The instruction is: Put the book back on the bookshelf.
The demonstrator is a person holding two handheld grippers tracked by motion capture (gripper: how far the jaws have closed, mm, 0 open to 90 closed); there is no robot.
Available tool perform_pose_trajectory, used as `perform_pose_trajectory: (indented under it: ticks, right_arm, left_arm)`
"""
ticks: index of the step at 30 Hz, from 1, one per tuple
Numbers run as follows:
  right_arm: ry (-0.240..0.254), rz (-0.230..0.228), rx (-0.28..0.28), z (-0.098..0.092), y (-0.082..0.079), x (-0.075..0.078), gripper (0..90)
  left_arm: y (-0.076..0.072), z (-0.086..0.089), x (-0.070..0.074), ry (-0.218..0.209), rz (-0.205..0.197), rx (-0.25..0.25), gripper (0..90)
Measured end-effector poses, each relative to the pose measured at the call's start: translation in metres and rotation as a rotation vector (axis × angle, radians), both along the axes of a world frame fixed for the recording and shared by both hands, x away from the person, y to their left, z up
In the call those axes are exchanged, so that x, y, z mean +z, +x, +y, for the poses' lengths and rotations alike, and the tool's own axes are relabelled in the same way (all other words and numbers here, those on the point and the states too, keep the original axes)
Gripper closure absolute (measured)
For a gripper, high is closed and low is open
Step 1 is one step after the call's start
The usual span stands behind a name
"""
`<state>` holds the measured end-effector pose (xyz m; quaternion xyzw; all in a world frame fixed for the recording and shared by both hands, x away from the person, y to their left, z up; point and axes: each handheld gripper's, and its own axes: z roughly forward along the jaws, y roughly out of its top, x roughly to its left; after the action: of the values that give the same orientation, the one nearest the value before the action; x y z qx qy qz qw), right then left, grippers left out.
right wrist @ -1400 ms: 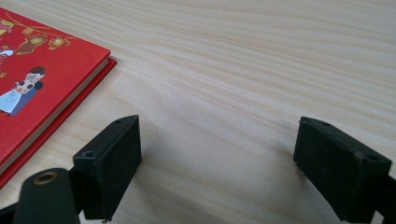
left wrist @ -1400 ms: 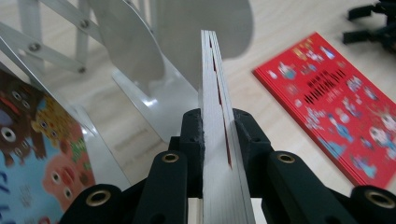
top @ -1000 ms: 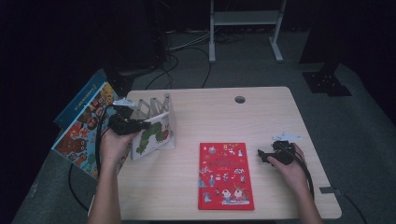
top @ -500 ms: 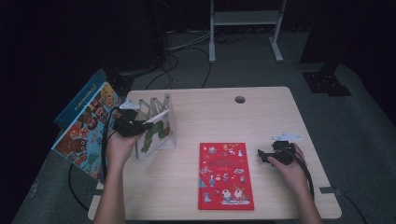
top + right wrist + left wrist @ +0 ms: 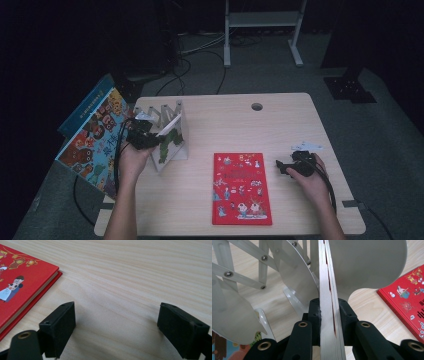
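Observation:
My left gripper (image 5: 142,140) is shut on a thin picture book (image 5: 169,142), held on edge among the dividers of a white folding book rack (image 5: 160,114) at the table's left. In the left gripper view the book's page edges (image 5: 327,302) run straight up between my two pads (image 5: 315,312), beside the rack's rounded white plates (image 5: 294,272). A red picture book (image 5: 241,187) lies flat near the table's middle. My right gripper (image 5: 284,167) rests low on the wood to its right, open with nothing between its pads (image 5: 58,326), and the red book's corner (image 5: 27,282) lies at the left.
A large colourful book (image 5: 95,140) leans off the table's left edge. A cable hole (image 5: 257,106) sits near the far edge of the wooden table (image 5: 280,130). A metal stand (image 5: 262,30) and cables lie on the dark floor behind.
My left gripper has sunk a little and moved right with the thin book, bringing it lower among the rack's dividers. The right gripper and the red book have not moved.

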<state>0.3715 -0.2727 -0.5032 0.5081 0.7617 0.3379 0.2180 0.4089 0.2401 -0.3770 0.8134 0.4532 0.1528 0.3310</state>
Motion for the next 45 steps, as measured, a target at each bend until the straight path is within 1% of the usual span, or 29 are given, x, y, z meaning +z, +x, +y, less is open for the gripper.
perform_pose_trajectory:
  ticks: [2,9,11,14,16,19,20,21,23,25,28,32,33,35,38,39,40,41,43,45]
  right_arm:
    - [0.000,0.000,0.000,0.000,0.000,0.000,14.1]
    - [0.000,0.000,-0.006,0.003,0.000,0.000,14.1]
    - [0.000,0.001,-0.004,0.004,0.000,0.000,14.1]
    - [0.000,-0.001,-0.003,0.005,0.001,0.000,14.1]
    - [0.000,-0.001,-0.003,0.005,0.001,0.000,14.1]
    - [0.000,-0.001,-0.003,0.005,0.001,0.000,14.1]
    - [0.001,-0.001,-0.003,0.005,0.001,0.000,14.1]
    - [0.000,-0.001,-0.003,0.005,0.001,0.000,14.1]
    - [0.000,-0.001,-0.003,0.005,0.001,0.000,14.1]
    - [0.001,-0.001,-0.003,0.005,0.001,0.000,14.1]
    - [0.001,-0.001,-0.003,0.005,0.001,0.000,14.1]
    - [0.001,-0.001,-0.003,0.005,0.001,0.000,14.1]
    - [0.001,-0.001,-0.003,0.005,0.001,0.000,14.1]
    - [0.001,-0.001,-0.003,0.005,0.001,0.000,14.1]
    - [0.001,-0.001,-0.003,0.005,0.001,0.000,14.1]
    - [0.001,-0.001,-0.003,0.005,0.001,0.000,14.1]
    - [0.001,-0.001,-0.003,0.005,0.001,0.000,14.1]
    - [0.000,-0.001,-0.003,0.005,0.001,0.000,14.1]
    - [0.001,-0.001,-0.003,0.005,0.001,0.000,14.1]
    - [0.001,-0.001,-0.003,0.005,0.001,0.000,14.1]
  left_arm:
    - [0.000,0.000,-0.001,0.015,0.006,-0.004,74.9]
    - [0.000,-0.001,-0.009,0.045,0.036,-0.006,74.9]
    - [0.001,-0.001,-0.010,0.038,0.030,-0.002,74.8]
    - [0.004,-0.005,-0.010,0.047,0.028,0.003,74.8]
    - [0.008,-0.008,-0.010,0.055,0.025,0.010,74.8]
    - [0.011,-0.014,-0.010,0.081,0.033,0.014,74.6]
    - [0.012,-0.015,-0.010,0.082,0.035,0.016,74.5]
    - [0.012,-0.015,-0.010,0.081,0.038,0.015,74.4]
    - [0.012,-0.012,-0.011,0.063,0.047,0.002,73.2]
    - [0.011,-0.009,-0.013,0.051,0.054,-0.003,68.9]
    - [0.005,-0.004,-0.010,0.030,0.049,-0.006,64.7]
    - [-0.009,0.002,-0.004,0.030,0.042,-0.022,61.4]
    - [-0.012,0.004,-0.002,0.035,0.032,-0.020,61.4]
    - [-0.019,0.009,0.001,0.031,0.026,-0.023,61.4]
    - [-0.027,0.015,0.002,0.031,0.034,-0.030,61.7]
    - [-0.028,0.016,0.001,0.033,0.035,-0.033,63.1]
    - [-0.030,0.018,-0.001,0.035,0.024,-0.041,63.1]
    - [-0.031,0.019,-0.003,0.028,0.022,-0.048,64.3]
    - [-0.032,0.020,-0.008,0.019,0.036,-0.053,68.9]
    - [-0.032,0.022,-0.012,-0.003,0.042,-0.054,70.1]
